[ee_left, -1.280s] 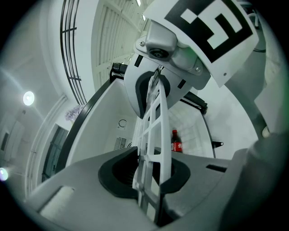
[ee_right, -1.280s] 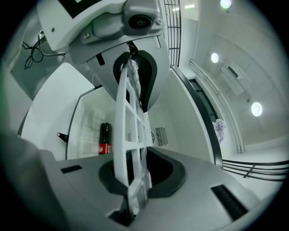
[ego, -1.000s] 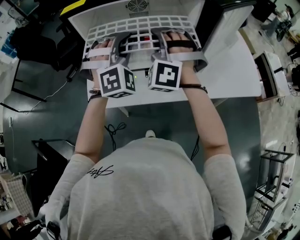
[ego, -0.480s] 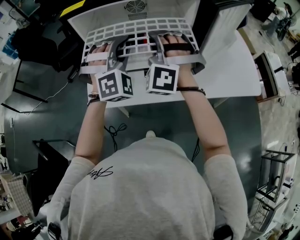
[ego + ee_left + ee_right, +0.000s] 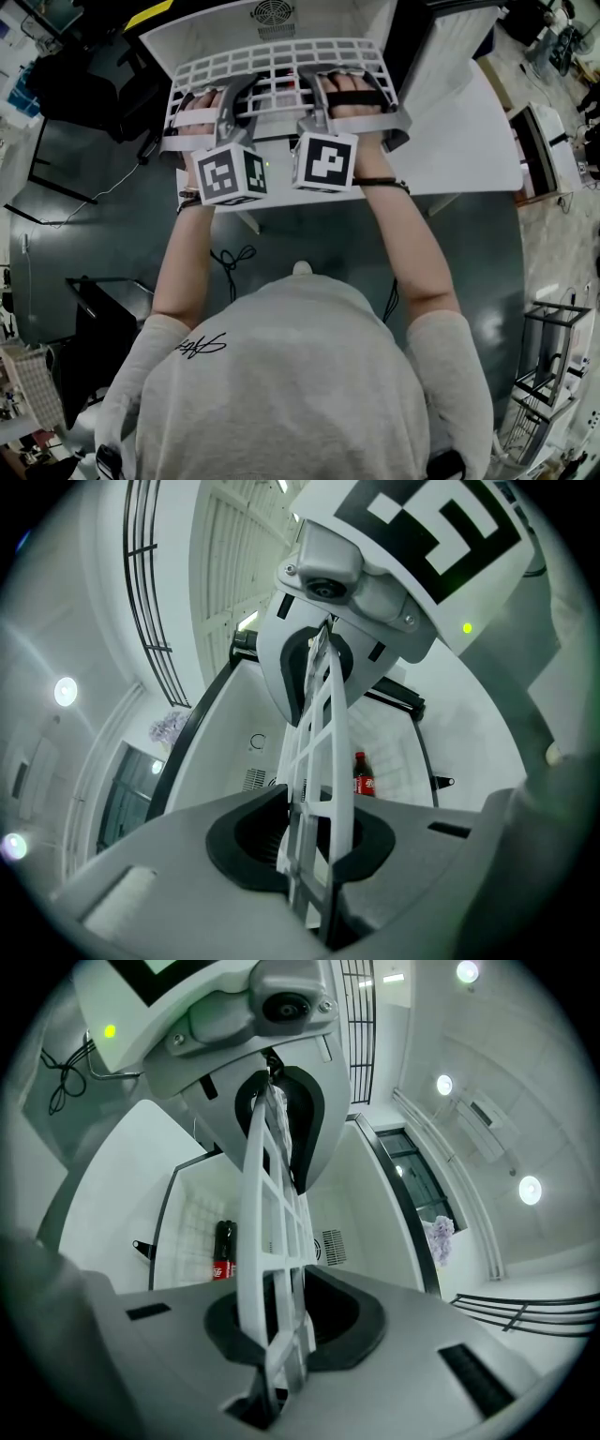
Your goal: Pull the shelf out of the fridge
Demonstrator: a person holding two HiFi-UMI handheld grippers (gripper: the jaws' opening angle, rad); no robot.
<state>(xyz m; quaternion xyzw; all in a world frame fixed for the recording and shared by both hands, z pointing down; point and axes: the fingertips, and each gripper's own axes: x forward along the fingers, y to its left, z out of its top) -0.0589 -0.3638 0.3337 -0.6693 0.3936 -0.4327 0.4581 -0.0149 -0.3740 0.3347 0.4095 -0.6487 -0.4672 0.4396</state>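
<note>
White grid shelf [image 5: 281, 58] juts from the front of the fridge [image 5: 202, 28] in the head view, lying roughly level above the near part of the worktop [image 5: 464, 141]. Its far edge sits at the fridge mouth; I cannot tell whether that edge is inside. The left tool [image 5: 234, 98] grips the shelf's near edge left of the middle, and the right tool [image 5: 314, 89] grips it just to the right. The two tools are close together, their cubes [image 5: 230, 173] almost side by side. The left hand [image 5: 199, 114] and right hand [image 5: 356, 94] lie over the shelf's near part. The fridge door [image 5: 450, 47] stands open on the right.

In the left gripper view, the shelf [image 5: 319, 761] runs edge-on straight through the left tool [image 5: 305, 846]. Both dark pads are closed against its bars, so the tool is clamped on the shelf. Farther along the same edge, the right tool [image 5: 314, 658] is also closed on it. Beyond the shelf, a bottle [image 5: 364, 775] with a red label stands inside the white fridge.

In the right gripper view, the shelf [image 5: 267, 1241] again shows edge-on, pinched between the pads of the right tool [image 5: 291, 1330], which is clamped on it. The left tool [image 5: 277, 1101] bites the edge farther up. The bottle [image 5: 223, 1251] shows left of the shelf, against the fridge's tiled-looking back wall.
</note>
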